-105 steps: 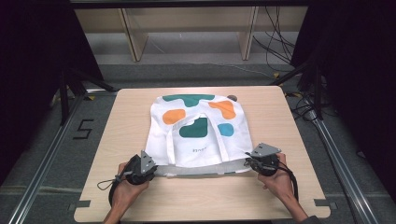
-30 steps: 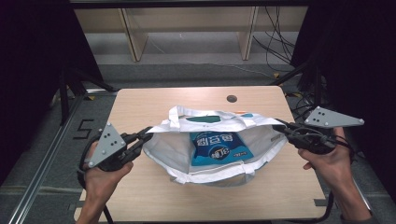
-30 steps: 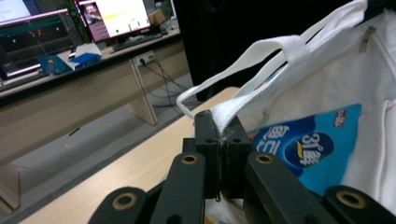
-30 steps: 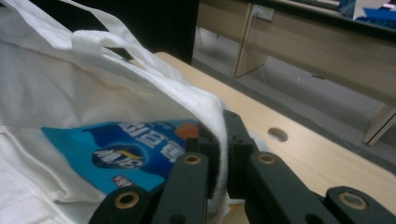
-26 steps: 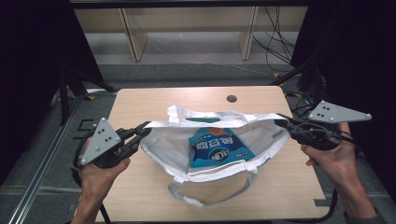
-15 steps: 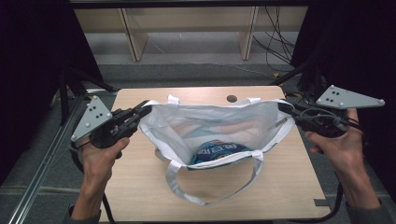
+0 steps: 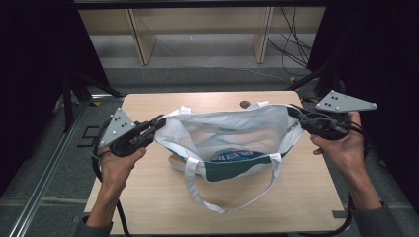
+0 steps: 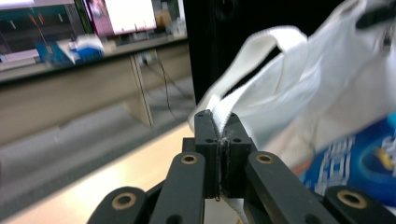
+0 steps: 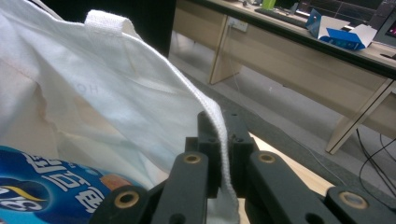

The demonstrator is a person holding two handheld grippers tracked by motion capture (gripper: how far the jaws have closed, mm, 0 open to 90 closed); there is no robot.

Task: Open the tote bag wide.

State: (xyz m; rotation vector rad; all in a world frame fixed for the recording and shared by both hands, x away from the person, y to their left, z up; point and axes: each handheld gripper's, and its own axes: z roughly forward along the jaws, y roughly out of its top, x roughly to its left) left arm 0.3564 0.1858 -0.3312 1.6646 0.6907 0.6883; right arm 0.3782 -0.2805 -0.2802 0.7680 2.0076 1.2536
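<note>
At the centre of the high view, the white tote bag [image 7: 225, 133] is hanging stretched open over the surface [image 7: 148, 197]. The left claw [image 7: 159, 122] and right claw [image 7: 291, 111] are each clamping its rim, with a blue packet [image 7: 232, 155] lying inside.

A light wooden table [image 7: 148, 202] with a pale grain carries the things, and it stands on a grey floor [image 7: 39, 173] with metal rails along its sides. On the table rests the bottom of a white cloth bag [image 7: 232, 148] with a dark green patch, and its long white strap [image 7: 217, 205] hangs down in a loop onto the bare wood nearer the person. A small dark round thing [image 7: 244, 104] lies on the far edge of the table, just behind the bag.
</note>
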